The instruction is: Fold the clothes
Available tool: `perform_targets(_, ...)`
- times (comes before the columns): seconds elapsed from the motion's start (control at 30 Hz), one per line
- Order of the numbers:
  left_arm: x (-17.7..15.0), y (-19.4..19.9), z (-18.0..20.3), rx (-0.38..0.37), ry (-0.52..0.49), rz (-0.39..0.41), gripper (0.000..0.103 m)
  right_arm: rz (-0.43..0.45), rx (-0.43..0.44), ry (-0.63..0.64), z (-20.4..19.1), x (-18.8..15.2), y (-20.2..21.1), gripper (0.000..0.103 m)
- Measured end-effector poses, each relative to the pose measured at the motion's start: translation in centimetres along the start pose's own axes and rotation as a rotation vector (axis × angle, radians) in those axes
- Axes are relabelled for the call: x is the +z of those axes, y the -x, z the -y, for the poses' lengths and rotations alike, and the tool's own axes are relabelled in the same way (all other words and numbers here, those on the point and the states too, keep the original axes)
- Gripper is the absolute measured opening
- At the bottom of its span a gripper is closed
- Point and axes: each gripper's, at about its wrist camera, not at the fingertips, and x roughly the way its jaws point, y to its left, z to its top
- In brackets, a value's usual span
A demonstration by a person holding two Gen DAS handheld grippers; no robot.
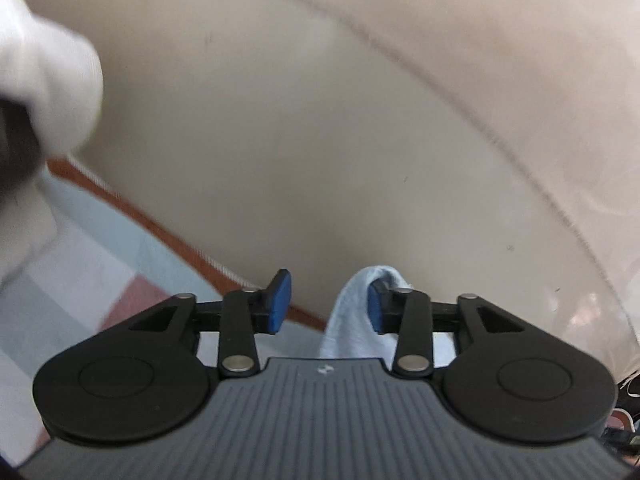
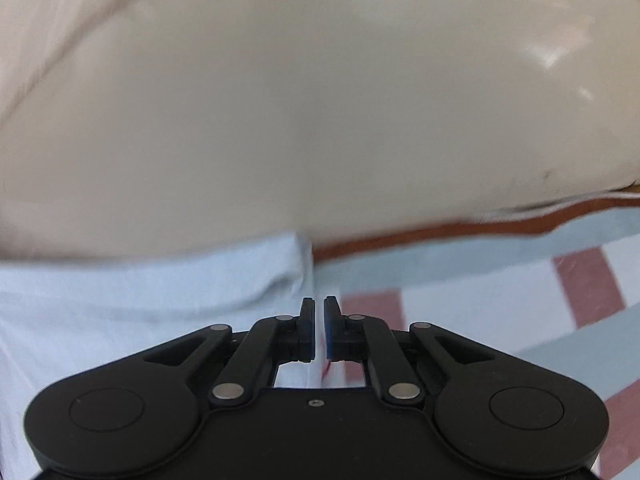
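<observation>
A checked bedcover [image 2: 500, 276] in pale blue, white and dusty red meets a cream padded panel [image 2: 320, 120] along a brown trim [image 2: 420, 236]. A light blue garment [image 2: 140, 300] lies left of the trim. Left claw [image 1: 326, 300]: pads apart, cloth draped over one pad. Right claw [image 2: 320, 328]: pads nearly together, a thin cloth edge between them.
</observation>
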Motion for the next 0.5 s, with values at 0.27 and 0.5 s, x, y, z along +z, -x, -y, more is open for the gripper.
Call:
perform_targets(0.27, 1.9, -2.3, -0.6, 0.12, 0.033, -0.206, 0.052, -0.085, -0.043, 0.023, -0.9, -2.4, -2.3, 0.042)
perform_targets(0.5, -0.9, -2.6, -4.6, -0.024, 0.317, -0.507, 0.052, -0.05, -0.047, 0.196, -2.9, -3.3, -3.3, 0.002)
